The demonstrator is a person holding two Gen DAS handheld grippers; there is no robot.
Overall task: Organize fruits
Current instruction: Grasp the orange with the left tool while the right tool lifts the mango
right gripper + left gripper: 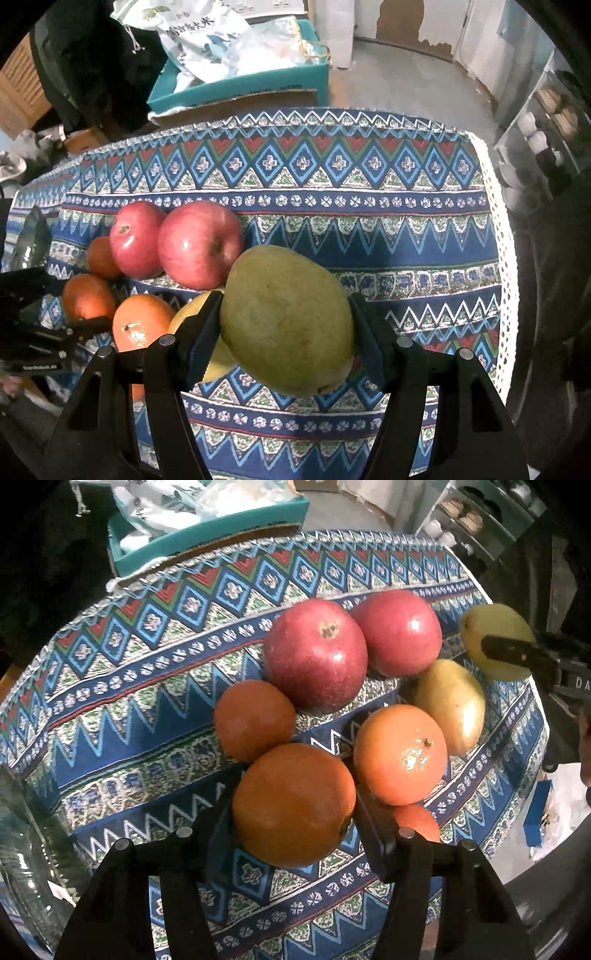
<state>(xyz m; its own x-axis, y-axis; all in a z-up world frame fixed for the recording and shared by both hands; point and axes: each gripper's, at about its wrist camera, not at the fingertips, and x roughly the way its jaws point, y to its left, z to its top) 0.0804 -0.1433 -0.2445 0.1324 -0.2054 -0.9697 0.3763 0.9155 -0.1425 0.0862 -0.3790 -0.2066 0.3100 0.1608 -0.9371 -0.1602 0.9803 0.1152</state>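
An orange lies on the patterned tablecloth with my left gripper shut on it, one finger against each side. Around it lie three more oranges, two red apples and a yellow mango. My right gripper is shut on a green-yellow mango and holds it above the cloth, right of the fruit pile. That held mango also shows at the right edge of the left wrist view.
A clear glass bowl stands at the table's left edge. Behind the table sits a teal box with plastic bags in it. A shelf unit stands at the far right. The cloth's right half carries no fruit.
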